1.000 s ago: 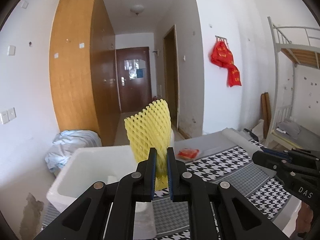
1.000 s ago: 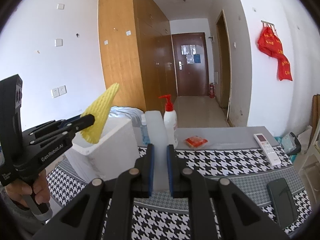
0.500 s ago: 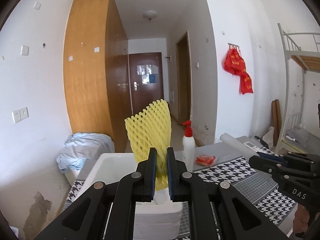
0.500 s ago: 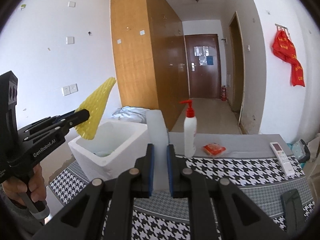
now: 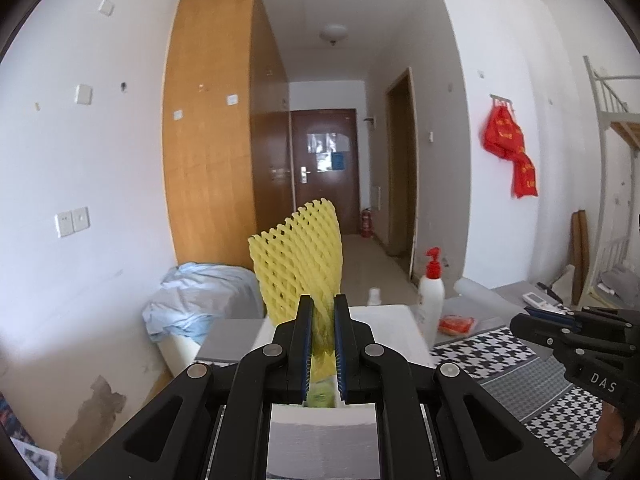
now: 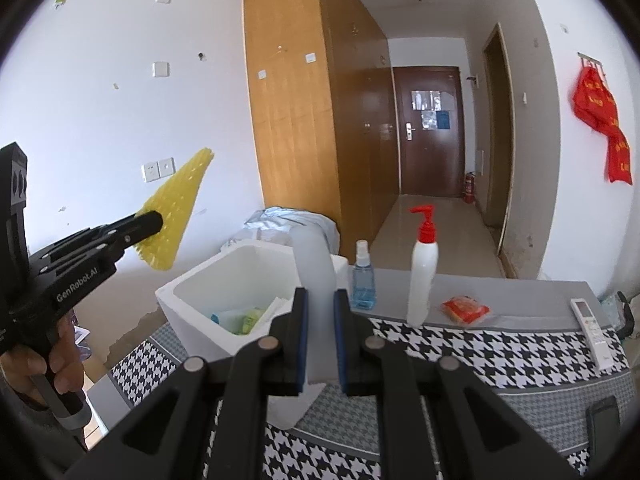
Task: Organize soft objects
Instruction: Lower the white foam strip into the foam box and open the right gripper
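Yellow foam mesh sleeve stands up from the left gripper, whose jaws are clamped on its lower end; the right wrist view shows that sleeve raised off to the left of the open white foam box, not inside it. Only the right view looks into the box, where green and white packaging lies at the bottom. The right gripper is closed on a white curved foam sheet above the houndstooth tablecloth. Beyond stand a small blue spray bottle, a white pump bottle with red top, an orange packet and a white remote control. The left view alone shows the metal bunk bed frame.
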Demonstrator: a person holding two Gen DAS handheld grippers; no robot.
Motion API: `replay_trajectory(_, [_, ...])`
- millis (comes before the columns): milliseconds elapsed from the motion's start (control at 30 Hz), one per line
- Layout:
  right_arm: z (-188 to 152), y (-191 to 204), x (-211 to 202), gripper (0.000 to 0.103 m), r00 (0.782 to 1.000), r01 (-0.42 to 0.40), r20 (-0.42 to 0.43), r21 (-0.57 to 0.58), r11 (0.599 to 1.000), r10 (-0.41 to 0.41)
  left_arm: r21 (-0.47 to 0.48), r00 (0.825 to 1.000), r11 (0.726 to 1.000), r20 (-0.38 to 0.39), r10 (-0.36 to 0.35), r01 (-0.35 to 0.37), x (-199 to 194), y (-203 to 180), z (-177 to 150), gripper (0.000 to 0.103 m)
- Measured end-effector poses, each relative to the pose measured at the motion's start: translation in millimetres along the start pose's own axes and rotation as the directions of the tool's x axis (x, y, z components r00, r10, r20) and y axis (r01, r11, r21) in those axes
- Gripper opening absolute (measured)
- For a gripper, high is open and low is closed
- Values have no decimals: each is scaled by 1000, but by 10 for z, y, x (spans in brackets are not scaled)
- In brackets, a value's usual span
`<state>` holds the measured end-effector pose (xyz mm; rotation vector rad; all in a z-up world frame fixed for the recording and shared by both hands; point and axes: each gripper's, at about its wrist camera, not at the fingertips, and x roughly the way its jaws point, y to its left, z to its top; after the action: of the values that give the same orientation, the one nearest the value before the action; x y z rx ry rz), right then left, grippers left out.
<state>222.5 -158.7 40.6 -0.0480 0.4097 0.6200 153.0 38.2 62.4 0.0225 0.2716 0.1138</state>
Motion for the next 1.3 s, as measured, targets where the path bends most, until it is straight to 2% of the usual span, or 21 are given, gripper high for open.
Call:
replay_trajectory(333, [110, 284, 138, 15, 999, -42, -5, -33, 999, 42, -39, 998, 998, -12, 58, -58, 15, 350, -61, 10])
replay_trajectory(700, [165, 500, 404, 15, 997, -67, -45, -52, 996, 64, -50, 997, 996, -26, 68, -69, 44, 478, -133, 10])
replay_trajectory(1100, [188, 574, 646, 15, 995, -68, -79, -44, 997, 64, -50, 993, 992, -24, 116, -117, 34, 549, -214, 10])
replay_trajectory(1300, [175, 605, 776, 15, 991, -88, -108, -43, 995, 83, -57, 993, 992, -31, 112, -113, 28, 569, -240, 10])
